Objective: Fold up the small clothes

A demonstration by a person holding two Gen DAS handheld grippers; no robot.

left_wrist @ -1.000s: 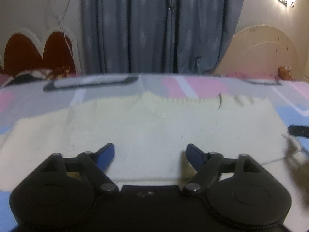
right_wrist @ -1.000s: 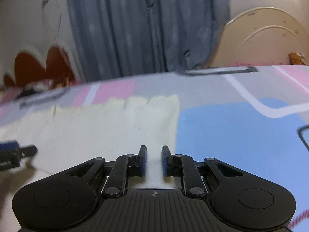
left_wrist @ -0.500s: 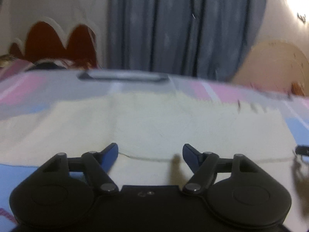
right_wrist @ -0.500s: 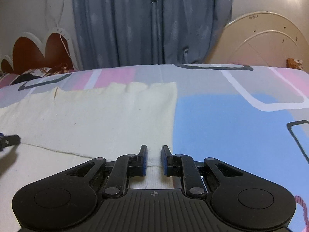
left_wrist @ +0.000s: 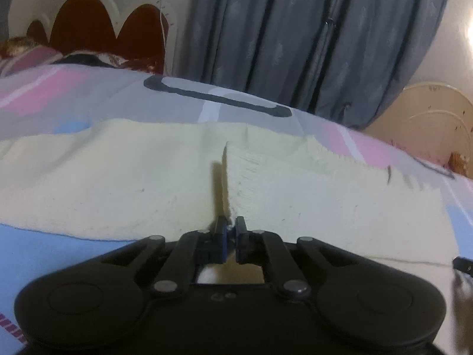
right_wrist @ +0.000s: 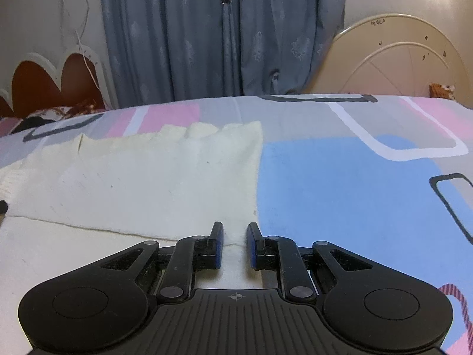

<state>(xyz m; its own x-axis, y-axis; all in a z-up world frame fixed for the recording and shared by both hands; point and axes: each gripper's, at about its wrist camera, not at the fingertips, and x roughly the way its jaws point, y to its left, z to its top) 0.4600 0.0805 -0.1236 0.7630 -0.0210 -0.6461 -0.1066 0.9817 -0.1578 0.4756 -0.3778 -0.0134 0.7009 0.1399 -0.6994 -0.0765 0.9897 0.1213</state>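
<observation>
The soft, floppy cream sweater [left_wrist: 295, 201] lies flat on the bed [right_wrist: 340, 177]; the left claw [left_wrist: 230, 230] pinches its edge at 12 o'clock, the right claw [right_wrist: 235, 236] waits loose.

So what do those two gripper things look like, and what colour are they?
Both are black plastic. The left gripper has two round lobes at its base, jointed bars with silver pins, and dark blue pads on its fingers. The right gripper looks the same, with blue pads too, plus a ribbed plate marked with a small crosshair.
</observation>
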